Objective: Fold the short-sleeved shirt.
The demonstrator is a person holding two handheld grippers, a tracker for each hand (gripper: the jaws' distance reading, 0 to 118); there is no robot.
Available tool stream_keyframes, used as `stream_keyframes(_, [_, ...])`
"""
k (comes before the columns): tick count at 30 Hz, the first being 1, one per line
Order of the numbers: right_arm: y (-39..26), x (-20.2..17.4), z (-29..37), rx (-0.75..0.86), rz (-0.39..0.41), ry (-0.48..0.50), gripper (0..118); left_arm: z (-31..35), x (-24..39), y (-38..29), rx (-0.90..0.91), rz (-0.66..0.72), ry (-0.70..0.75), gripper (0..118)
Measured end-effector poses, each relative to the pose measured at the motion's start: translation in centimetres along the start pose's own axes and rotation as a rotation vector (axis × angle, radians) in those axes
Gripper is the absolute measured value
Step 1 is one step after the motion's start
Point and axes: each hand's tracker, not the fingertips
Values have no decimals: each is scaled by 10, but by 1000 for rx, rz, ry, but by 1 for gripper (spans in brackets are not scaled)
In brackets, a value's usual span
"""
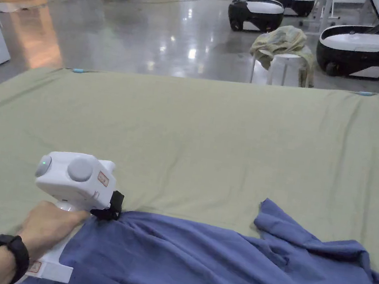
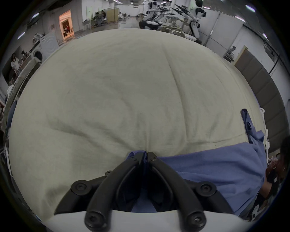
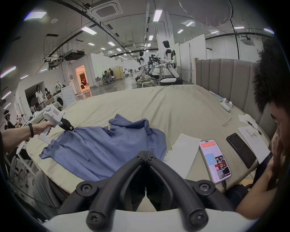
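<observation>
Blue shirt (image 1: 219, 268) on green-sheeted bed (image 1: 211, 139)

Blue shirt (image 1: 219, 268) lies rumpled on green sheet (image 1: 211, 139).

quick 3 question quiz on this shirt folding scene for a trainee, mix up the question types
1. True or false: the left tool is shut on the blue shirt.
2. Which lies nearest the shirt on the bed sheet? A) lit phone B) white paper sheet C) pen
3. Fill in: the right tool has its jaws ____, holding nothing.

Key: 1 true; 2 B; 3 shut
</observation>
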Motion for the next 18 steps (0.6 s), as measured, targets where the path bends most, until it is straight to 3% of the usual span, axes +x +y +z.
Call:
stream_keyframes(2, [-1,0,-2,-34,-43,-10,0,5,7,-4,66,-50,28,5])
stream_keyframes(3, [-2,2,-6,-83,-103,-16,3,7,11,-7,67,-75,36,5])
stream_keyframes(4, [-5,4,-10,-129,-164,-10,16,10,14,-10,103,-114,48,5])
stream_keyframes(6, [-19,13,-18,-214,-305,43,64,23,15,-14,167,-118,25,5])
stream_keyframes(7, [-25,15,-19,-220,-369,61,70,31,11,-13,179,-85,-22,5])
stream_keyframes(10, [-42,17,-23,-229,-475,50,70,46,11,-12,183,-46,-45,5])
stream_keyframes(12, [-51,18,-30,-230,-492,62,70,49,10,-12,197,-35,-49,5])
stream_keyframes(17, [-55,11,-65,-298,-461,47,68,46,11,-12,209,-17,-70,5])
stream_keyframes(18, [-53,9,-65,-290,-420,3,53,50,10,-13,221,-3,-79,5])
